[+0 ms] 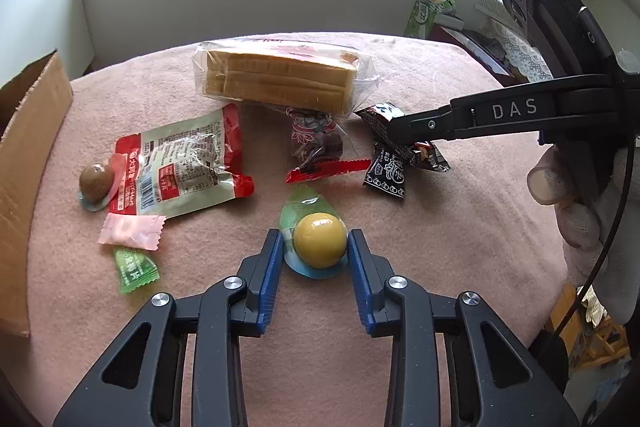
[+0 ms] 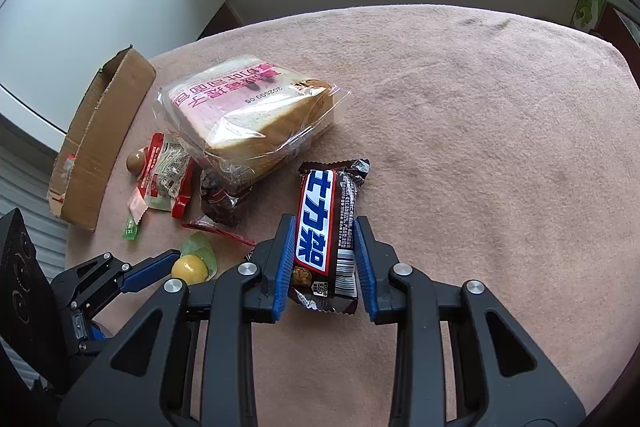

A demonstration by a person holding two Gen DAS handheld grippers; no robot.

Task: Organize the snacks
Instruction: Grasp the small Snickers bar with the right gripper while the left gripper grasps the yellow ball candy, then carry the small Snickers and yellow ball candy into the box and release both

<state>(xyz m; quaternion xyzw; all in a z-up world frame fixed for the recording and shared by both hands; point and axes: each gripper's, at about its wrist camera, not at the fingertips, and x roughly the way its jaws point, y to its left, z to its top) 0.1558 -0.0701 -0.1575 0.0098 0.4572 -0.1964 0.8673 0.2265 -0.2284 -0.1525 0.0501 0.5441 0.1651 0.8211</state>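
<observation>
A yellow jelly cup (image 1: 319, 239) with a green lid film lies on the pink cloth (image 1: 460, 227). My left gripper (image 1: 316, 247) is shut on it, its blue pads against the cup's sides. In the right wrist view the same cup (image 2: 189, 268) shows beside one left finger (image 2: 150, 269). My right gripper (image 2: 324, 253) is shut on a brown chocolate bar (image 2: 326, 231) with blue lettering, gripped across its width on the cloth. From the left wrist view the right gripper (image 1: 400, 133) reaches in from the right over that bar (image 1: 434, 155).
A bagged bread loaf (image 1: 276, 83) lies behind the small snacks. These are a red-and-green pouch (image 1: 184, 163), a brown jelly cup (image 1: 96, 179), pink candy (image 1: 132, 231), green candy (image 1: 136, 269), a dark dried-fruit bag (image 1: 316, 143) and a black packet (image 1: 384, 173). A cardboard box (image 1: 28, 163) stands left.
</observation>
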